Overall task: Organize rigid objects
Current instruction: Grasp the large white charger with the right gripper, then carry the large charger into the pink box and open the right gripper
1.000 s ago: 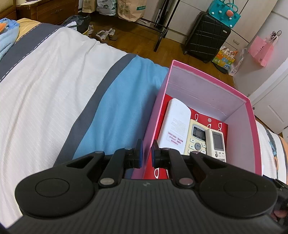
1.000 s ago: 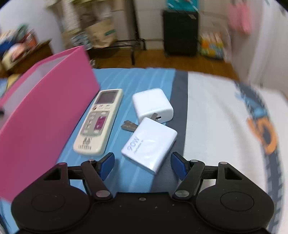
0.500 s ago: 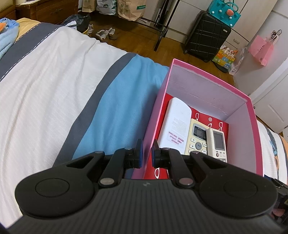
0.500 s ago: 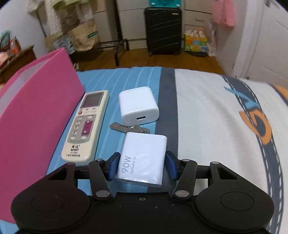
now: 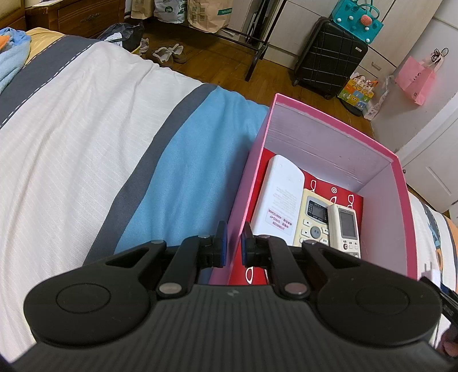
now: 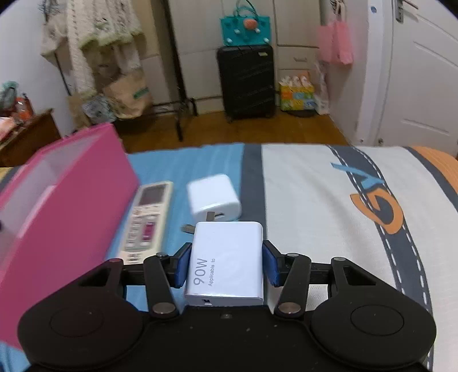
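My left gripper (image 5: 232, 243) is shut on the near wall of the pink box (image 5: 400, 206). Inside the box lie a white remote (image 5: 279, 197), a cream remote (image 5: 312, 220) and a small white remote (image 5: 346, 229). My right gripper (image 6: 226, 266) is shut on the white 90W charger (image 6: 226, 257) and holds it just above the bed. On the bedspread beyond it lie a cream remote (image 6: 147, 217), a second white charger (image 6: 213, 197) and a key (image 6: 187, 228), beside the pink box (image 6: 65, 206).
The striped bedspread (image 5: 86, 148) spreads left of the box and to the right in the right wrist view (image 6: 329, 206). Beyond the bed's edge stand a black suitcase (image 6: 246, 80), a metal rack, paper bags (image 5: 209, 14) and a white door (image 6: 423, 71).
My right gripper closed on the 90W charger and has lifted it off the bed. The left gripper has stayed shut on the box wall.
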Available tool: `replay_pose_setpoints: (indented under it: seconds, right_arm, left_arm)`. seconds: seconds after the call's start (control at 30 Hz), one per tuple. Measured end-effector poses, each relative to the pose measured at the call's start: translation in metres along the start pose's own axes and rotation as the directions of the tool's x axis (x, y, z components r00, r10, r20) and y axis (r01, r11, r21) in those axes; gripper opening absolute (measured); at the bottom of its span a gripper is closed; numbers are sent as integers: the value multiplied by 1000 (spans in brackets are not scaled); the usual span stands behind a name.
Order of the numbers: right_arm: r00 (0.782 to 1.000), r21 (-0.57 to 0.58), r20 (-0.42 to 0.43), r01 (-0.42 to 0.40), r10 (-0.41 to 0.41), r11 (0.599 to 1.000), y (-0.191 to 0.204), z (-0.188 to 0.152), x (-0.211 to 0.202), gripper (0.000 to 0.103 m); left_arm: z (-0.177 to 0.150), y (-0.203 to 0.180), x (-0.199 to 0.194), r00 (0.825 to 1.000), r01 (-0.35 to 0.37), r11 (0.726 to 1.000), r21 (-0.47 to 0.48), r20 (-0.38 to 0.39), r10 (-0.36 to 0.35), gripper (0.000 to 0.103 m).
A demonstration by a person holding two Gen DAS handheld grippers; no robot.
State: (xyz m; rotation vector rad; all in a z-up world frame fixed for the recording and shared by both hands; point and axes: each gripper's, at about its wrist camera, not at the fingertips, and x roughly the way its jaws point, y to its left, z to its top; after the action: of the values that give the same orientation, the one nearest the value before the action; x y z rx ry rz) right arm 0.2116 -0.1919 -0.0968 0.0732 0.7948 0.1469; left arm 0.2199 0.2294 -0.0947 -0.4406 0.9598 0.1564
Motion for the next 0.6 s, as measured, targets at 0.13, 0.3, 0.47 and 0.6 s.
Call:
replay_pose_setpoints:
  seconds: [0.13,0.3,0.47,0.6]
  right_arm:
    - [998,29,2,-55,55,998,8,1,-28,56]
    - [969,-69,23,-242,244,968,53,17,-70,56]
    - [905,-223,-49,-423,424,878,119,27,-91,56]
    - [851,-203,-202,-520,484,830,159,30,-69,56]
  left_arm:
    - [-1,2,-1,1000,7,1000,-2,0,-7,9]
    - [0,3,-2,1000,15,1000,-2,6,-15,9]
    - [-1,6,-1,1000,24,1000,-6,6,-24,9]
    - [-1,6,-2,1000,26,1000,-2,8,-26,8]
